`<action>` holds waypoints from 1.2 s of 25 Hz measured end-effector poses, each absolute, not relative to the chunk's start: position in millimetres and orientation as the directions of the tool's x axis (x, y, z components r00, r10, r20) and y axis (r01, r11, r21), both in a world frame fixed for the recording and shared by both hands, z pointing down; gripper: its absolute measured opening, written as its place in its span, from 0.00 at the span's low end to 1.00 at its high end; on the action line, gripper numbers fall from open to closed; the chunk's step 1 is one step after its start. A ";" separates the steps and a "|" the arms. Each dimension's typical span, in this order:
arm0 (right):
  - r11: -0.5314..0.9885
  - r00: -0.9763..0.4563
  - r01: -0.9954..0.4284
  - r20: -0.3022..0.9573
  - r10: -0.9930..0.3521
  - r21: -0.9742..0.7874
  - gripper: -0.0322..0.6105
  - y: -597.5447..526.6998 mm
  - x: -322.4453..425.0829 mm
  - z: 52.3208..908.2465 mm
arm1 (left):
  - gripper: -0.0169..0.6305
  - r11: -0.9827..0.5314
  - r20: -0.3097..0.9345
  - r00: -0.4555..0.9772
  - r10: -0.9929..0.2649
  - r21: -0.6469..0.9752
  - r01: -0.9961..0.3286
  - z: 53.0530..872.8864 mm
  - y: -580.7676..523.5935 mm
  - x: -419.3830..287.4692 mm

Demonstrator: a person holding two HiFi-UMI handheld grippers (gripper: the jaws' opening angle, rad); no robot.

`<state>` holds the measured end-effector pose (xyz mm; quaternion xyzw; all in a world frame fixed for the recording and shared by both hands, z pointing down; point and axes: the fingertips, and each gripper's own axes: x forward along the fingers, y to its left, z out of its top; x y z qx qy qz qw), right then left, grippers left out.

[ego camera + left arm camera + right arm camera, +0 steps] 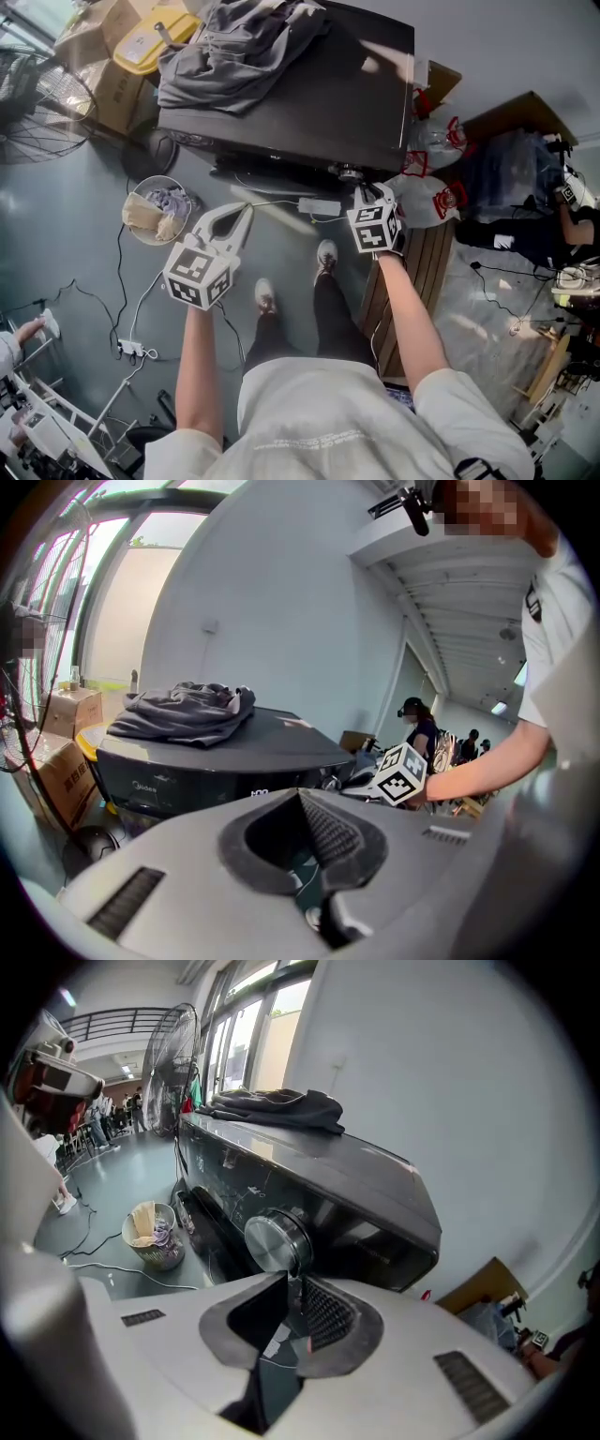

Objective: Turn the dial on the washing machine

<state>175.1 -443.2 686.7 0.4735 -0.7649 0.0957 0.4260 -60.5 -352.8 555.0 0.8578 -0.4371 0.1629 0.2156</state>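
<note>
The dark washing machine [309, 94] stands in front of me, grey clothes [239, 42] heaped on its lid. Its round metal dial [277, 1239] sits on the front panel; in the head view the dial [350, 172] shows just under the lid's edge. My right gripper [362, 191] is held up to it. In the right gripper view the right gripper [292, 1281] has its jaws drawn to a narrow slit, tips at the dial's lower rim; whether the pads press on it is hidden. My left gripper [236, 212] hangs lower left, off the machine, and the left gripper [302, 797] is shut and empty.
A round bin [157, 211] of rags stands on the floor left of the machine, with cables and a power strip [130, 348] nearby. Cardboard boxes [112, 56] and a fan [37, 103] are at far left. A wooden pallet [427, 272] and bags lie right. My feet [325, 255] are below the machine.
</note>
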 end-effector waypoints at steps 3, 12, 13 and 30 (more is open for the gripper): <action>0.532 -0.186 -0.809 0.748 -0.637 0.251 0.14 -445.1 176.4 691.0 | 0.05 -0.523 0.472 0.562 -0.679 0.226 -0.822 555.9 -352.4 -62.3; 0.528 -0.199 -0.824 0.768 -0.608 0.205 0.14 -443.3 173.5 702.1 | 0.05 -0.519 0.485 0.557 -0.674 0.227 -0.824 560.7 -347.6 -64.0; 0.524 -0.202 -0.829 0.768 -0.607 0.196 0.14 -443.4 173.5 703.2 | 0.05 -0.518 0.486 0.557 -0.673 0.227 -0.825 561.3 -347.7 -63.8; 0.493 -0.196 -0.852 0.765 -0.614 0.177 0.14 -431.6 183.5 701.8 | 0.05 -0.523 0.486 0.554 -0.675 0.213 -0.825 561.5 -347.0 -65.3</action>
